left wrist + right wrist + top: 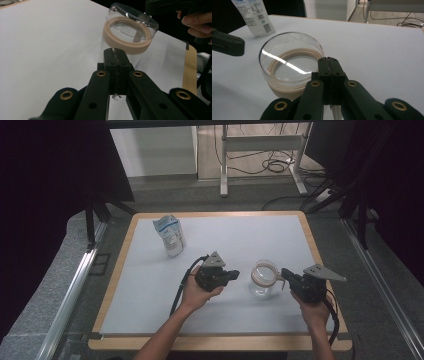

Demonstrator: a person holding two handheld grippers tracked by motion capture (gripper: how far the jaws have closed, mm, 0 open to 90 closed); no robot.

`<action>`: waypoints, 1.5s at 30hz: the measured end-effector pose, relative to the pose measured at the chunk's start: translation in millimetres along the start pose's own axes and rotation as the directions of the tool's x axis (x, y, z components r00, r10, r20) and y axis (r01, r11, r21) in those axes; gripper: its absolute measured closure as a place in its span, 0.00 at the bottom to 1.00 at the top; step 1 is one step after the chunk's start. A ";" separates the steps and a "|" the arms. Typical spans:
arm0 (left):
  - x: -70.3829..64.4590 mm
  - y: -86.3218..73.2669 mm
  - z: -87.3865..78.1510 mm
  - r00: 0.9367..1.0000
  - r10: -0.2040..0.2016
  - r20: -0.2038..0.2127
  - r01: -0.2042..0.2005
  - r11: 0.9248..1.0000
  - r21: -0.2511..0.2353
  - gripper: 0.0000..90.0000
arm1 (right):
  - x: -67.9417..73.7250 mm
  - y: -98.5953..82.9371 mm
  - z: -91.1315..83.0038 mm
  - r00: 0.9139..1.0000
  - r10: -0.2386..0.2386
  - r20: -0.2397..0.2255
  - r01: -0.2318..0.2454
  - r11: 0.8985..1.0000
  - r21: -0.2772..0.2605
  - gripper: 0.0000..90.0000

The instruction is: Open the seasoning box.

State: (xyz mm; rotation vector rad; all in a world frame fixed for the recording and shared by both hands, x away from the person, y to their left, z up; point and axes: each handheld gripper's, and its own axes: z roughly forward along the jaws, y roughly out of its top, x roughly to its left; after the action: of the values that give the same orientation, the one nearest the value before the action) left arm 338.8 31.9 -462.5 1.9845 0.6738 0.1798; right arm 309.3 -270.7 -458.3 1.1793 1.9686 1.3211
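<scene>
With jaws pressed together, the left gripper [235,275] and right gripper [285,274] flank the clear glass jar [263,278] with its beige band, standing upright mid-table, well apart from the upright white pouch [170,235].

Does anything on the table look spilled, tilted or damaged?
Nothing stands out. The clear glass jar with a beige ring stands upright and empty between the shut left gripper and right gripper; the white printed pouch stands at the back.

Glossy clear glass jar [263,279], seemingly rubbery beige ring; matt white tabletop [150,285].
</scene>
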 end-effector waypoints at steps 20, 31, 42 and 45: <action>-10.6 13.2 27.1 0.998 0.052 -0.020 -0.052 0.998 0.022 1.00 | -1.5 -0.8 -1.0 1.000 0.007 0.005 -0.007 1.000 -0.002 1.00; -12.6 20.9 30.7 0.999 0.042 0.012 -0.043 0.999 0.018 1.00 | -3.3 -2.3 -2.5 1.000 0.014 0.003 -0.014 1.000 -0.004 1.00; -12.9 29.0 34.9 0.998 0.053 0.036 -0.054 0.998 0.024 1.00 | 9.1 -13.0 -21.6 1.000 0.005 -0.026 -0.006 1.000 -0.023 1.00; -12.4 30.5 34.5 0.998 0.049 0.046 -0.050 0.998 0.024 1.00 | 12.2 -19.6 -24.4 0.999 0.008 -0.035 -0.009 1.000 -0.025 1.00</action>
State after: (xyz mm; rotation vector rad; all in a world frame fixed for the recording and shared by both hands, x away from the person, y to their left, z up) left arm 353.9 -12.1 -451.7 2.0241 0.6012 0.1563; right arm 276.7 -275.3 -465.2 1.1613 1.9675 1.3763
